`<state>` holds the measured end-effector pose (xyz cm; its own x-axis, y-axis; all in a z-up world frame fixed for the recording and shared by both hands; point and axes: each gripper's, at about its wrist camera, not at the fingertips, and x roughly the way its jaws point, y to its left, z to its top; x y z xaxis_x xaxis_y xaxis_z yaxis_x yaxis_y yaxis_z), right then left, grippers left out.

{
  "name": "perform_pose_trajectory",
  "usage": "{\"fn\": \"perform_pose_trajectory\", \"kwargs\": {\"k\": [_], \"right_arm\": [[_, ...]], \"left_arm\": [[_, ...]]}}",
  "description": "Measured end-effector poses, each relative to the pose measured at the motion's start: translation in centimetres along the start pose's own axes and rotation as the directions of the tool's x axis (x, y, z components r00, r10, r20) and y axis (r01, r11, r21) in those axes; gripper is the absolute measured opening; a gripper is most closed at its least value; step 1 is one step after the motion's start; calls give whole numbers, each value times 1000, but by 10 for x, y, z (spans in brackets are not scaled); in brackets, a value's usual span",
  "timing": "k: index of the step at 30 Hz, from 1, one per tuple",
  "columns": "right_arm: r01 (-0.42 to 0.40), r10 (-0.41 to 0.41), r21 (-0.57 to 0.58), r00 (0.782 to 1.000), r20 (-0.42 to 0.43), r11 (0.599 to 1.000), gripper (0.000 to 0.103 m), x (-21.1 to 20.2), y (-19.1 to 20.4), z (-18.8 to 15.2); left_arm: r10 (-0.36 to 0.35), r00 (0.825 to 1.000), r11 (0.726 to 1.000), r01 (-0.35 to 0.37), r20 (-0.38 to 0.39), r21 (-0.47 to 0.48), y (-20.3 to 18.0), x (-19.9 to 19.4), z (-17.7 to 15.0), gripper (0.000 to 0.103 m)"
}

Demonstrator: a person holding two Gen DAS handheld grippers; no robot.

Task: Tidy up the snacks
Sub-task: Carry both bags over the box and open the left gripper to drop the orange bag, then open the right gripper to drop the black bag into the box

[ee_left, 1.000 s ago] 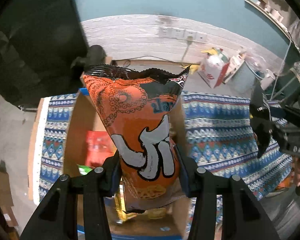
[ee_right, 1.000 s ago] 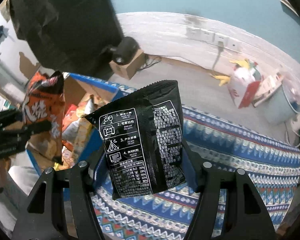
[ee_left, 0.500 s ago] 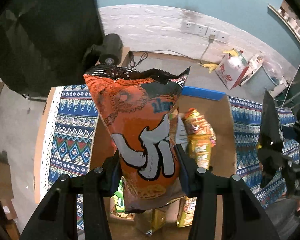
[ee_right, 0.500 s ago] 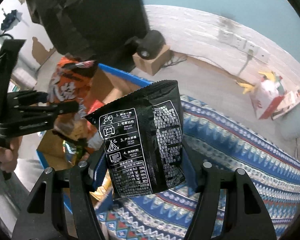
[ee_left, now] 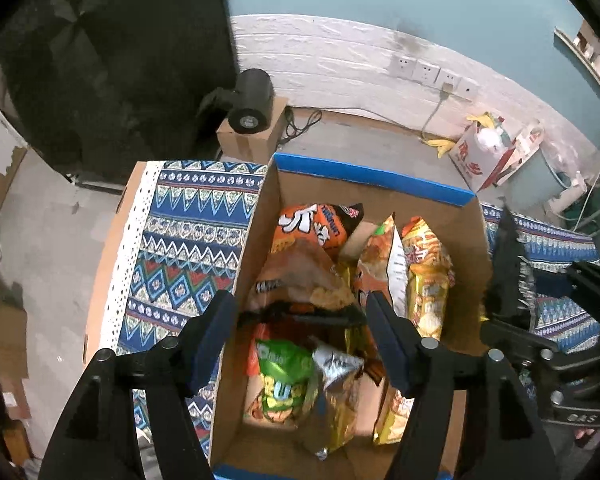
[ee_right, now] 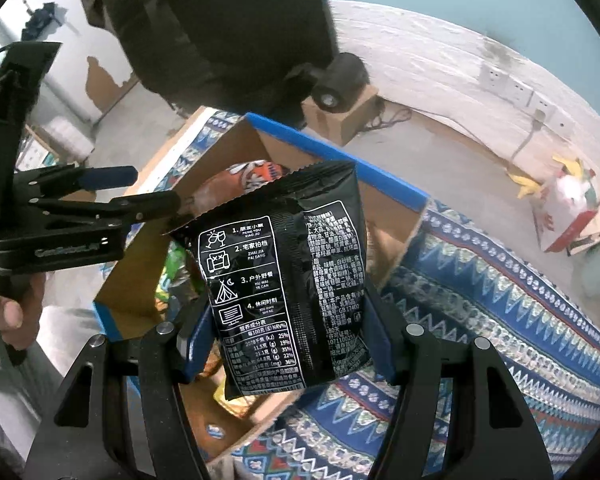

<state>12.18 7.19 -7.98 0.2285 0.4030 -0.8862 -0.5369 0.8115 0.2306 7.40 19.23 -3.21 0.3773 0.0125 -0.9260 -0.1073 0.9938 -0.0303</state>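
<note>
The left gripper (ee_left: 300, 320) hung above the open cardboard box (ee_left: 380, 190). Its jaws had just been opening and stood spread, the pads pressing on nothing. The orange snack bag (ee_left: 314, 236) lay below them inside the box, toward the far-left corner, on top of other packets. Beside it in the box were a yellow snack packet (ee_left: 428, 276) standing along the right wall, a green packet (ee_left: 284, 380) at the near end and a silver-topped packet (ee_left: 338, 368) next to that.

The right gripper (ee_right: 288, 340) pinched the black snack bag (ee_right: 288, 280) between its blue pads, with the bag upright and its printed back panel facing the camera. This bag was held over the near-right corner of the box, above the rim; whether it touched the cardboard could not be determined from this view.

The box stood on a blue patterned cloth (ee_left: 188, 232) covering the table. A hand (ee_right: 12, 312) gripped the handle of the left gripper at the left edge of the right wrist view.
</note>
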Motion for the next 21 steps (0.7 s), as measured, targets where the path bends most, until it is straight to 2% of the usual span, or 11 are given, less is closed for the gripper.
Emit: {"fn": "perform_pose_trajectory", "kwargs": {"k": [11,13,15,21], "right_arm": [[-45,44,-46,999,-16,998,65,11,29,1],[-50,49,-51,999,-18,997,71,11,31,1],[-45,45,-47,999,-6,998,75,8,30,0],[-8,11,-35,997,73,999,75,-13,26,0]], "left_arm": [[22,999,1000,-21,35,-11,16,-35,-23,81],[30,999,1000,-30,38,-8,17,-38,-26,82],[30,999,1000,-30,36,-9,18,-42,-30,82],[39,998,999,-39,41,-2,11,-52,-43,82]]}}
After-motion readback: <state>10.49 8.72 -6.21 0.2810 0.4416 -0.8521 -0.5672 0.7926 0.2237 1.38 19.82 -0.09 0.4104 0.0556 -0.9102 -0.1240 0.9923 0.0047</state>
